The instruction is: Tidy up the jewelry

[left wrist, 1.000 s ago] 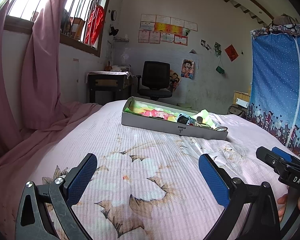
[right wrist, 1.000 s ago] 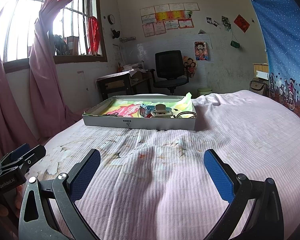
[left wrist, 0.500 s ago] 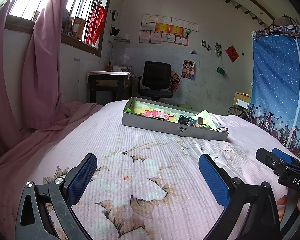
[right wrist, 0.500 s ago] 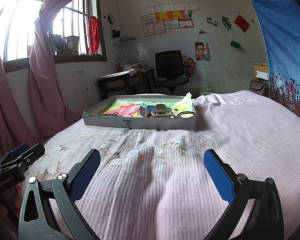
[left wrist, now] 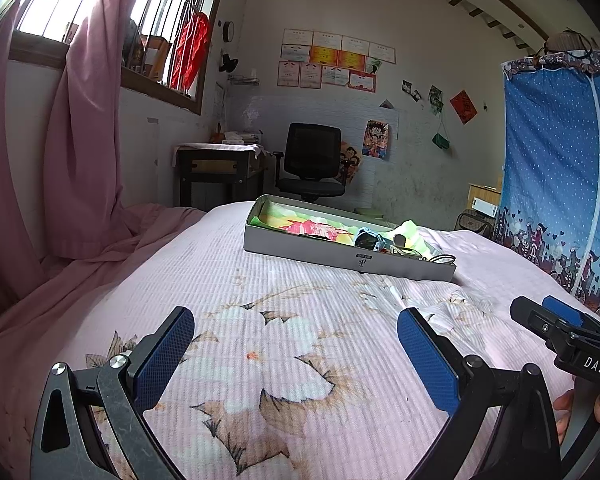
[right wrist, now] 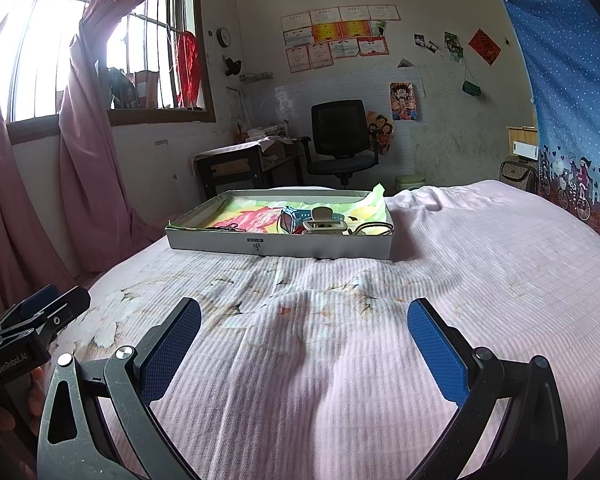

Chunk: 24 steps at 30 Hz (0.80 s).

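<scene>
Tray [right wrist: 280, 245] of jewelry sits mid-bed, well ahead of both my tools, its far half bare over a bright paper liner [right wrist: 256, 216]. Against the pictures from a second and half a second ago, almost nothing differs: the left view has drifted only slightly, the right view matches, and the tray's contents lie as they did. My judgement is that this pause leaves the sorting no further along; a tray this clustered would fit either pieces gathered in or pieces waiting to be spread out.

My left tool [left wrist: 294, 344] hovers low over the flowered bed [left wrist: 284, 292], spread wide, gripping nothing. My right tool [right wrist: 304, 338] hovers likewise, wide apart and empty, the tray straight ahead of it.

Counted in the right view: one tray, one blue watch [right wrist: 290, 218], one beige hair claw [right wrist: 324, 222], one thin dark loop [right wrist: 374, 228] at the tray's right end that may be a bangle or a cord, and something small and dark [right wrist: 226, 227] near the front wall that I cannot identify. A bit of red shows beneath the claw; too small to name. Two tools, both free.
</scene>
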Motion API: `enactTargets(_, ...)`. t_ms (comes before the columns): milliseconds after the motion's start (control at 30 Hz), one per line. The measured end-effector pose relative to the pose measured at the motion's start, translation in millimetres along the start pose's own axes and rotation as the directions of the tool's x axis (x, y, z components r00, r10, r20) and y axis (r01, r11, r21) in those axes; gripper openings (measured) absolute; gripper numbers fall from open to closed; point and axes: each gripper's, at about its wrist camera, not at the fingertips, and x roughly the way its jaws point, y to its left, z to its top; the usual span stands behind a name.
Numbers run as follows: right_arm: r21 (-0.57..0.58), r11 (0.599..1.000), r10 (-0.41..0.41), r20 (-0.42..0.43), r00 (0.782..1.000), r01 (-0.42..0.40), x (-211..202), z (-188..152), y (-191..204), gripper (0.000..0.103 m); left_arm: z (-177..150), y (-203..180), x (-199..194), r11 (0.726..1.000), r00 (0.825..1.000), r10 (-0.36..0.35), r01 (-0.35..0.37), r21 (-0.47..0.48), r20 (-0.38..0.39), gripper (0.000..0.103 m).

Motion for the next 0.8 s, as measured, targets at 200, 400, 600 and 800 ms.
enactTargets(200, -0.001, 1.000, 0.000, -0.002, 1.000, 0.000, 0.1, -0.4, 0.5, 0.102, -0.1, 0.2, -0.1, 1.000, 1.000, 0.000, 0.000, 0.000, 0.001, 0.102)
enactTargets(400, -0.003, 1.000, 0.001, -0.003, 1.000, -0.001, 1.0, -1.2, 0.7, 0.102, -0.2, -0.1, -0.1, 1.000, 1.000, 0.000, 0.000, 0.001, 0.000, 0.102)
enactTargets(600, -0.002, 1.000, 0.001, -0.002, 1.000, -0.001, 0.9, -1.0, 0.6, 0.102, -0.4, -0.1, 0.0, 1.000, 1.000, 0.000, 0.000, 0.000, 0.000, 0.102)
enactTargets(800, -0.002, 1.000, 0.001, -0.003, 1.000, -0.001, 1.0, -0.9, 0.6, 0.102, -0.5, 0.1, -0.1, 1.000, 1.000, 0.000, 0.000, 0.001, 0.001, 0.102)
